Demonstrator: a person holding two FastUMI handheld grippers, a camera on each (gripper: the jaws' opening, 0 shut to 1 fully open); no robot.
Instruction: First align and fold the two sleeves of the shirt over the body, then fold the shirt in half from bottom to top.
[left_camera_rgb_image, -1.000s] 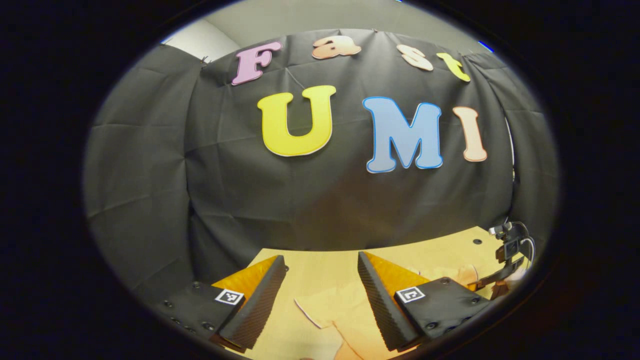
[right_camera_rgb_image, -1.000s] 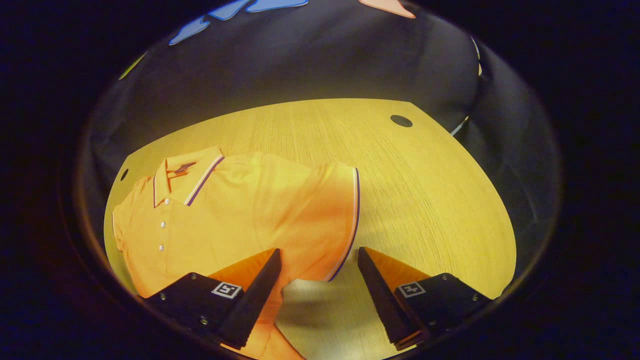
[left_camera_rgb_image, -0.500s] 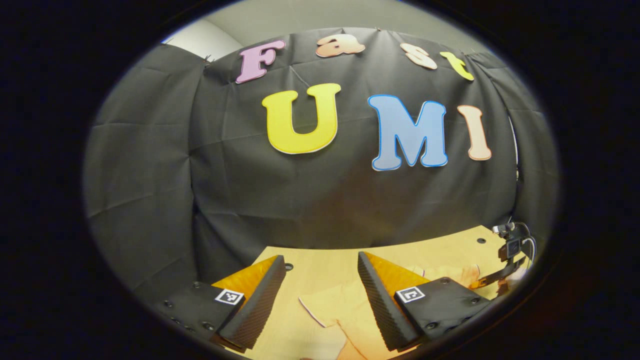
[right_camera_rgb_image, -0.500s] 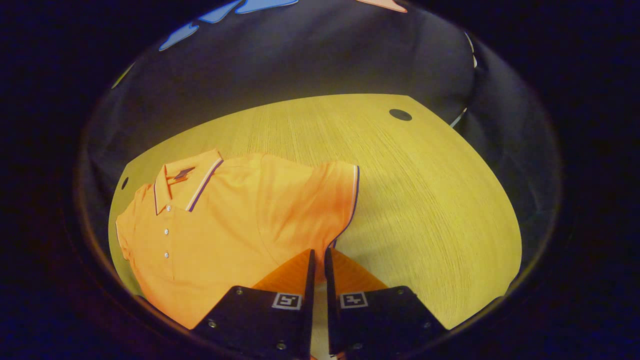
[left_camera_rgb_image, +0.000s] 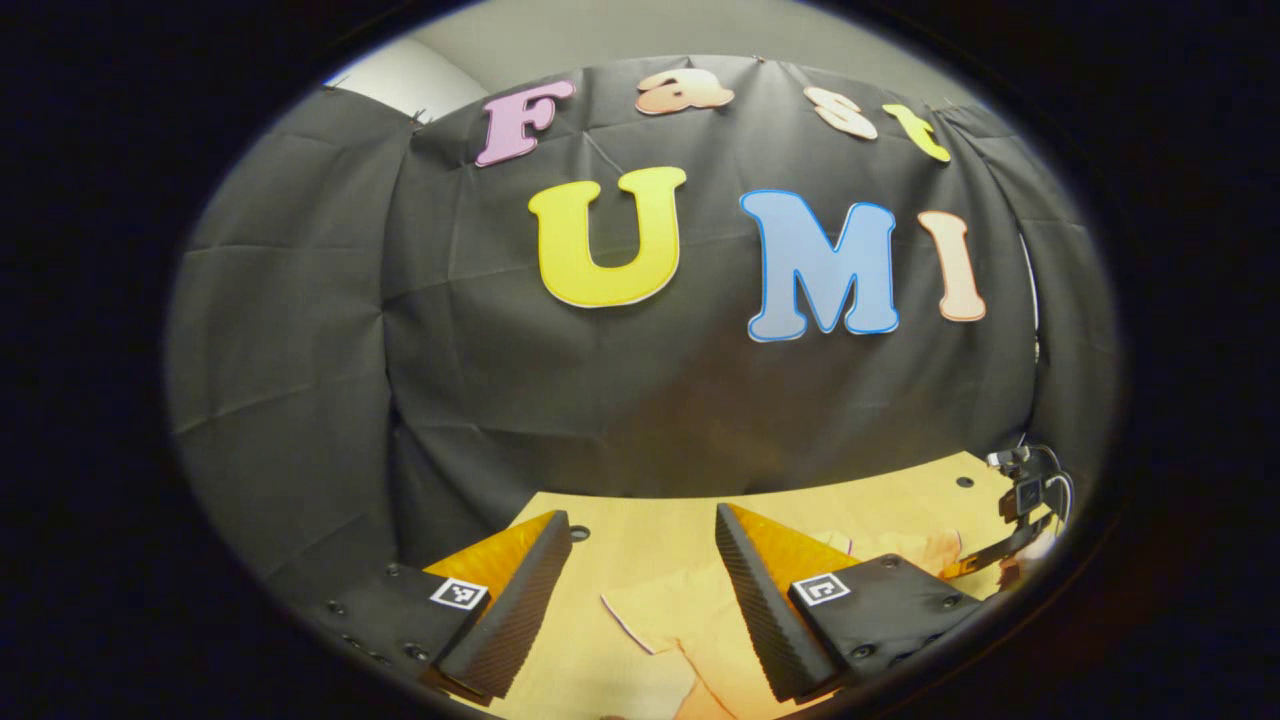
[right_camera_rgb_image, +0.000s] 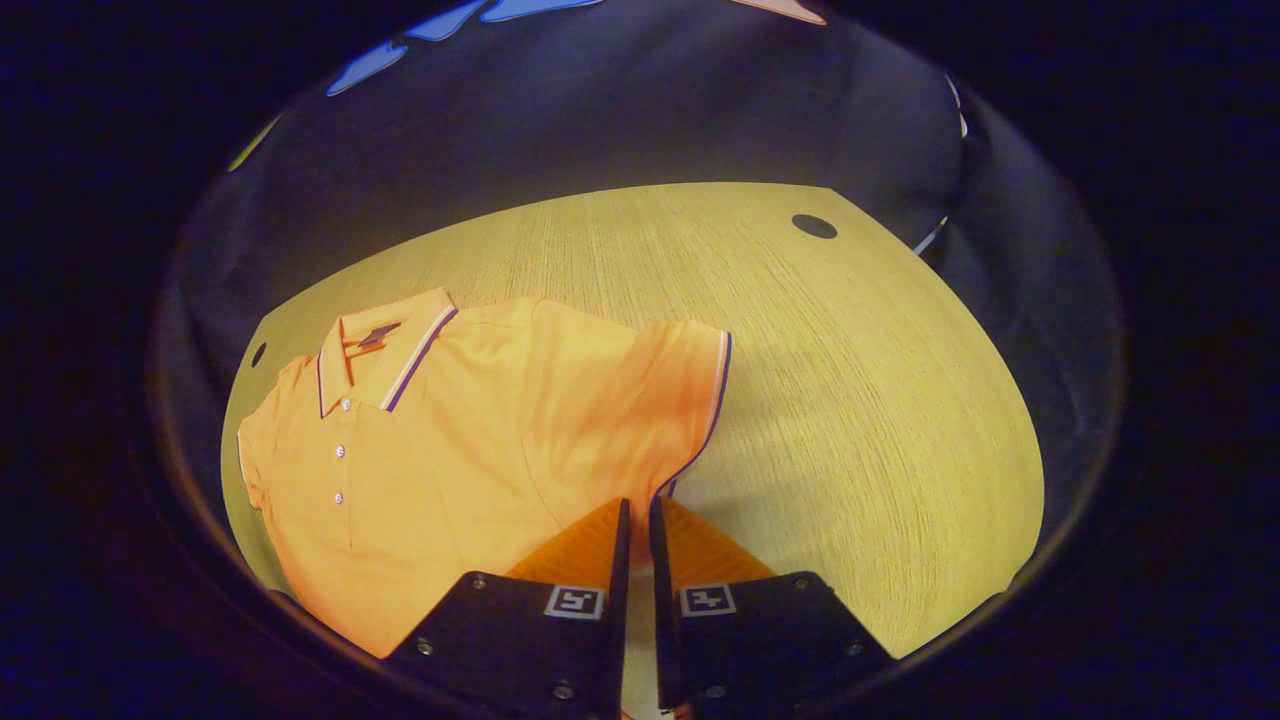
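Observation:
An orange polo shirt (right_camera_rgb_image: 470, 450) lies flat on the wooden table (right_camera_rgb_image: 860, 360), collar (right_camera_rgb_image: 385, 345) toward the far left, button placket facing up. Its near sleeve (right_camera_rgb_image: 680, 390), edged with a dark and white stripe, spreads out toward the table's middle. My right gripper (right_camera_rgb_image: 637, 507) is shut on that sleeve's lower cuff corner, the cloth pinched between the fingertips. In the left gripper view, my left gripper (left_camera_rgb_image: 640, 522) is open and held above the table (left_camera_rgb_image: 880, 500), with the shirt's other sleeve (left_camera_rgb_image: 665, 615) lying below and between its fingers, untouched.
Black cloth walls close in the table at the back and sides. A round hole (right_camera_rgb_image: 813, 225) sits near the table's far right corner, another hole (left_camera_rgb_image: 579, 533) near the left gripper. Bare wood stretches to the right of the shirt.
My right gripper went from open to shut, pinching the sleeve's cuff corner, and has since shifted only slightly. The left gripper stays open and has barely moved.

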